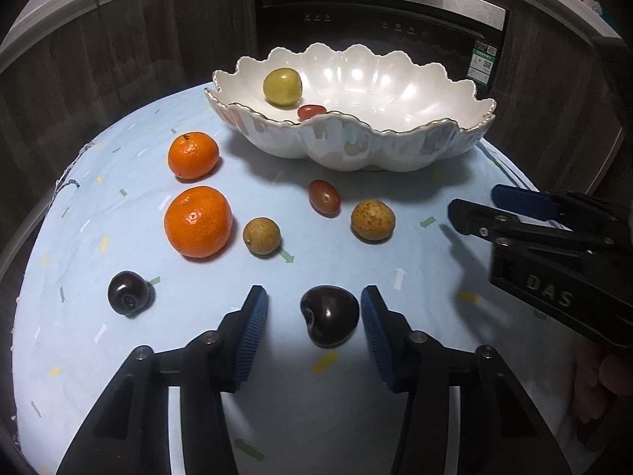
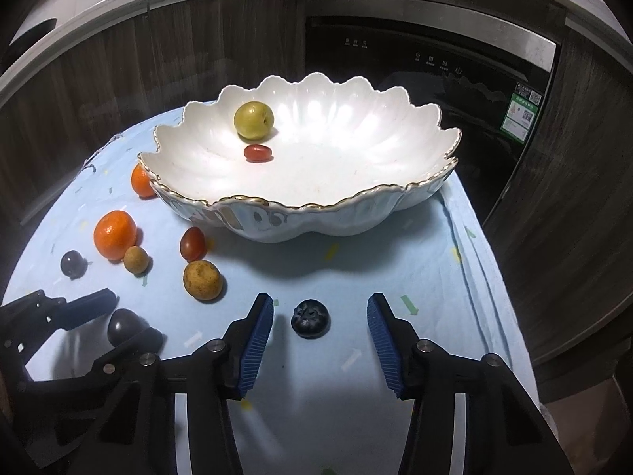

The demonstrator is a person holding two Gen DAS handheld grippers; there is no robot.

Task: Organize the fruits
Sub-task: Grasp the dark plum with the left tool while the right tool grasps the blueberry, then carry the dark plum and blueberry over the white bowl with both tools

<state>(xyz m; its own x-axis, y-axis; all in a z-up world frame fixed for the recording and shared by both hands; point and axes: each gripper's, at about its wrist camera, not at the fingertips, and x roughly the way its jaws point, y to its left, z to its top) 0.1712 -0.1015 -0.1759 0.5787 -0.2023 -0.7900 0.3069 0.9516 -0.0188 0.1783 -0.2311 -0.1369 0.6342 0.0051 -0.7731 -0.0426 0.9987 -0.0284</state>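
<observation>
A dark cherry [image 1: 330, 314] lies on the pale blue cloth between the blue pads of my left gripper [image 1: 313, 297]. The right pad sits close against it and the left pad stands clear, so the gripper is open. My right gripper [image 2: 320, 301] is open around a blueberry [image 2: 310, 318], with gaps on both sides. The white scalloped bowl [image 2: 356, 198] behind holds a green-yellow fruit [image 2: 253, 120] and a red cherry tomato [image 2: 258, 152]. Each gripper also shows in the other's view, the right gripper [image 1: 476, 198] and the left gripper [image 2: 132, 314].
Loose on the cloth are two mandarins [image 1: 198, 221] [image 1: 193, 155], two brownish round fruits [image 1: 261, 235] [image 1: 372, 220], a cherry tomato [image 1: 324, 197] and a second cherry [image 1: 128, 293]. The cloth's edge [image 2: 486, 237] drops off at the right. Dark cabinets and an oven [image 2: 435, 59] stand behind.
</observation>
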